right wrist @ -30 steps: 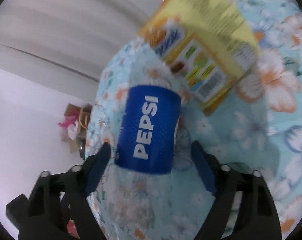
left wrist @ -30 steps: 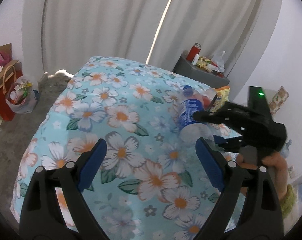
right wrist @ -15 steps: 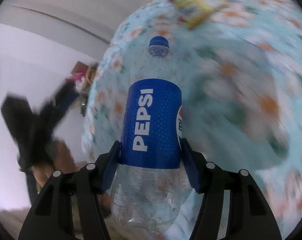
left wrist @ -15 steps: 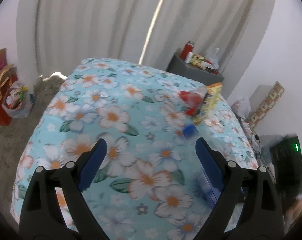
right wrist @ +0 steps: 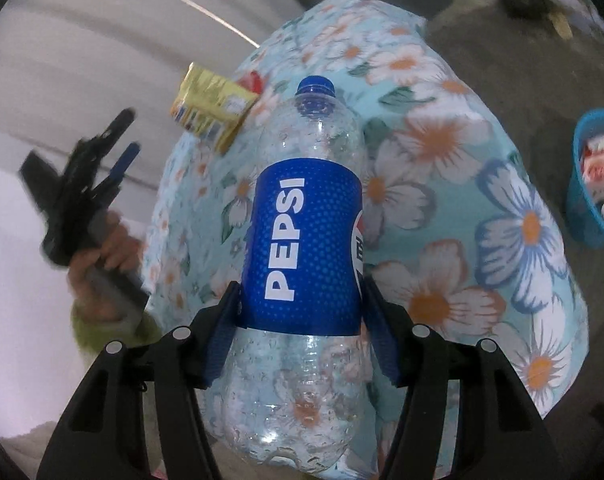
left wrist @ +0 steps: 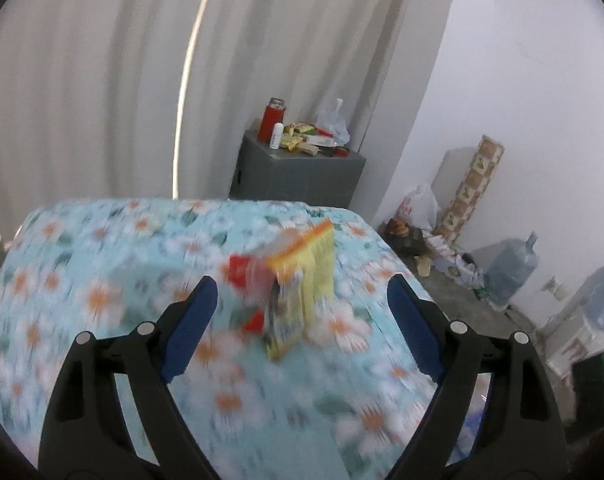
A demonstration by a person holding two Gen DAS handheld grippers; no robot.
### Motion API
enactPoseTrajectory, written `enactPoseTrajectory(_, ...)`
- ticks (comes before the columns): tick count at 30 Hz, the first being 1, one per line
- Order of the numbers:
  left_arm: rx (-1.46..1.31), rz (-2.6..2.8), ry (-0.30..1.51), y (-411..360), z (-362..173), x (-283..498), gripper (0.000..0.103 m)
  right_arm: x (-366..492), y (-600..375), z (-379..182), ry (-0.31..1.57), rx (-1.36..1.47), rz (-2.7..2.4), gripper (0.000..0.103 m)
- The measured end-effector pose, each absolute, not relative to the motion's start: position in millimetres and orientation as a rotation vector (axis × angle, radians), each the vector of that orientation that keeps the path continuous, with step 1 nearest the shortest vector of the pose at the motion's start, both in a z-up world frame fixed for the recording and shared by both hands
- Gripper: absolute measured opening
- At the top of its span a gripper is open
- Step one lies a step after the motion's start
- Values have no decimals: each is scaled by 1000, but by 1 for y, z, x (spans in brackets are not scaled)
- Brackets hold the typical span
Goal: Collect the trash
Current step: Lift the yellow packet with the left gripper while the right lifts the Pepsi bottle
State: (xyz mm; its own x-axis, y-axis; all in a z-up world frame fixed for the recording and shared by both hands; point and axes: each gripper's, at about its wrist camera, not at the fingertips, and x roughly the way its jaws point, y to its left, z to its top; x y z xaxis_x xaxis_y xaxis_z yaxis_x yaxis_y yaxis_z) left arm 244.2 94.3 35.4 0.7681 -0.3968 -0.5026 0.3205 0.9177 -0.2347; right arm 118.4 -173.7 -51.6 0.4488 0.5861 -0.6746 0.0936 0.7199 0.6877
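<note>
Your left tongs (left wrist: 298,312) spread wide, nothing between pads, lined up on blurry yellow packet (left wrist: 302,280) and red wrapper (left wrist: 242,276) mid bed (left wrist: 102,280); looks like your next grab, so ease in and straddle before squeezing. Your right tongs (right wrist: 302,320) just clamped on Pepsi bottle (right wrist: 305,240), pads pinching label, bottle lifted off bed. Blue bin (right wrist: 593,184) far right on floor; guessing bottle goes there, swing right, release over rim.

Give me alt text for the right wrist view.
The right gripper clamps an empty Pepsi bottle above a floral bedspread. A yellow packet lies behind, a blue bin at right.
</note>
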Motion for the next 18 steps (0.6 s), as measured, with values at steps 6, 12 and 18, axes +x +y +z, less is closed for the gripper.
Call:
enactPoseTrajectory(6, -7, -382, 659, 66, 15, 289, 38, 115, -194, -57, 1082, 761, 353, 59)
enactPoseTrajectory(12, 34, -413, 611, 64, 23, 255, 9, 116, -185, -56, 1074, 750, 348, 59)
enactPoseTrajectory(18, 70, -476, 662, 67, 46, 178, 7, 112, -183, -56, 1069, 755, 343, 59)
